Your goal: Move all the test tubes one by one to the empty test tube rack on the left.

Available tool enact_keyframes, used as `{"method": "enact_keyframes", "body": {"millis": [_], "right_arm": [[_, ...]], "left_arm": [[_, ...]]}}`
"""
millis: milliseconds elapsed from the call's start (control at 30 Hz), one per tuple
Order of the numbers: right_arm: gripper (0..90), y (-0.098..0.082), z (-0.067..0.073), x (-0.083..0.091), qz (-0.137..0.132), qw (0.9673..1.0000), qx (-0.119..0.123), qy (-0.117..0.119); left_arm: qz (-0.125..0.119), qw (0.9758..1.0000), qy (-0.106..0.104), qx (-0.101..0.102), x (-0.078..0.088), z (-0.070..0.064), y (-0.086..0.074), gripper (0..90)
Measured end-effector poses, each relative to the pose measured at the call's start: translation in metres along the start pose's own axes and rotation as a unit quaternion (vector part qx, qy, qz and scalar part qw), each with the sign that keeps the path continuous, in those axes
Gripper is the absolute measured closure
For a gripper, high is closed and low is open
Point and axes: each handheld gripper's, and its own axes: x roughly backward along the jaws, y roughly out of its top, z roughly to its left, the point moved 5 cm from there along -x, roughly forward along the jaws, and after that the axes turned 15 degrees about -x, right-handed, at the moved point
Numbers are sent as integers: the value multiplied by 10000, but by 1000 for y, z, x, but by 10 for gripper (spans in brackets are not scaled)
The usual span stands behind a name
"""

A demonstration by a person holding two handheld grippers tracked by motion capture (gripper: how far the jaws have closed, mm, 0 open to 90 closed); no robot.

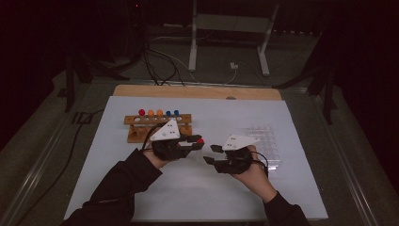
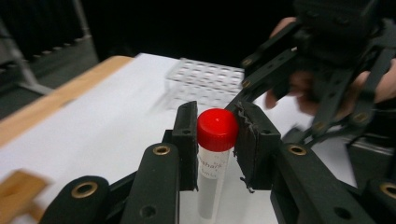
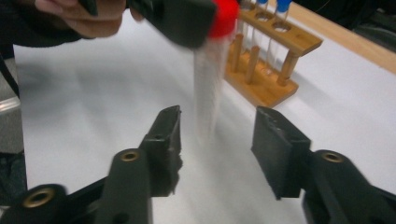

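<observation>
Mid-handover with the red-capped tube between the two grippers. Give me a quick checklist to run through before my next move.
1. Left gripper clamped on the red-capped tube: ok, the pads press on both sides of the cap.
2. Right gripper let go: ok, its jaws stand apart, and the tube hangs beyond them, untouched.
3. Tube upright: ok in the left gripper view, cap on top.
4. Cap seated: ok, it sits flush on the tube.
5. Free hole in the wooden rack: ok, its leftmost hole looks empty in the high view.
6. Clear plastic rack free to take the tube: cannot tell, too faint.
</observation>
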Motion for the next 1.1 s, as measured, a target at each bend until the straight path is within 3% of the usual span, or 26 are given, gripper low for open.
{"method": "enact_keyframes", "body": {"millis": [233,500,667,833,1067,1100], "right_arm": [[193,4,-5,13,-355,9991,-210,-109],[1,4,-6,20,-451,9985,-313,33],[0,6,-7,24,-537,9981,-285,95],[0,7,-8,25,-586,9978,-310,101],[0,8,-8,28,-652,9973,-309,118],[0,8,-9,28,-668,9972,-306,128]], "left_arm": [[17,9986,521,100,40,24,-1,719],[-20,9914,1265,347,95,59,-13,719],[121,9831,1776,428,125,82,-22,719],[229,9739,2205,482,143,101,-30,719],[326,9633,2590,635,148,125,-44,719],[342,9626,2606,661,148,127,-46,719]]}}
